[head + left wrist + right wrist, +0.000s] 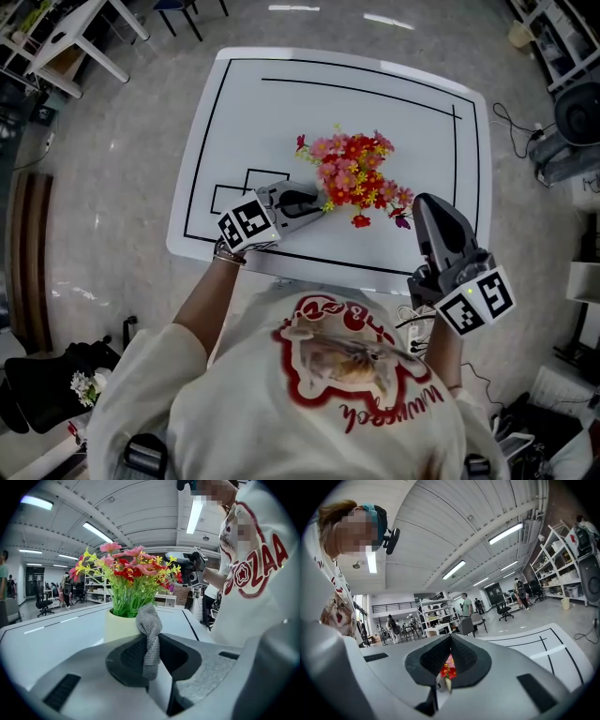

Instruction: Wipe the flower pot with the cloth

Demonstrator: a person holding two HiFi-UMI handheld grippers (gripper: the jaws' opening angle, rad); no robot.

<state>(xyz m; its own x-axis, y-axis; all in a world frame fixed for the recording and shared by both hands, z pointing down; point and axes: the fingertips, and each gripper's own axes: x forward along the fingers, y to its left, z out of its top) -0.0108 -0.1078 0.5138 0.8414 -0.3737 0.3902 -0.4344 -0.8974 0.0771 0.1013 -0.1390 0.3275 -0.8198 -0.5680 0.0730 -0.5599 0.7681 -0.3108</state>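
- Grey knit cloth (149,623): bunched and pinched in the left gripper (314,202), whose jaws stand close together on it. A tuft rises above the pads, so fabric rather than plastic meets the pot.
- Flower pot (117,627): pale cream, upright on the white table (281,103), toward the near half. In the left gripper view it stands just beyond the cloth tuft; whether the two touch cannot be told. In the head view the flowers (352,173) hide it.
- Flowers: red, pink and yellow, spreading wider than the pot rim. They overhang the wall to be wiped, which probably explains the low, sideways approach.
- Right gripper (422,200): level, at the right side of the bouquet. Its jaws are drawn together with a red-and-yellow flower sprig (448,668) caught in them, most likely to steady the light pot against the wiping push.
- Edges: the near table edge runs close below both grippers and against the person's body, leaving little room to pull back. A black outline (214,131) borders the tabletop, and small marked boxes (246,187) lie beside the left gripper.
- Open room: bare tabletop beyond and to the left of the pot, free for sweeping around the far side. The pot's right side is crowded by blooms and the right gripper.
- Risk, as judged: a hard push may tip the pot or tear the held sprig.
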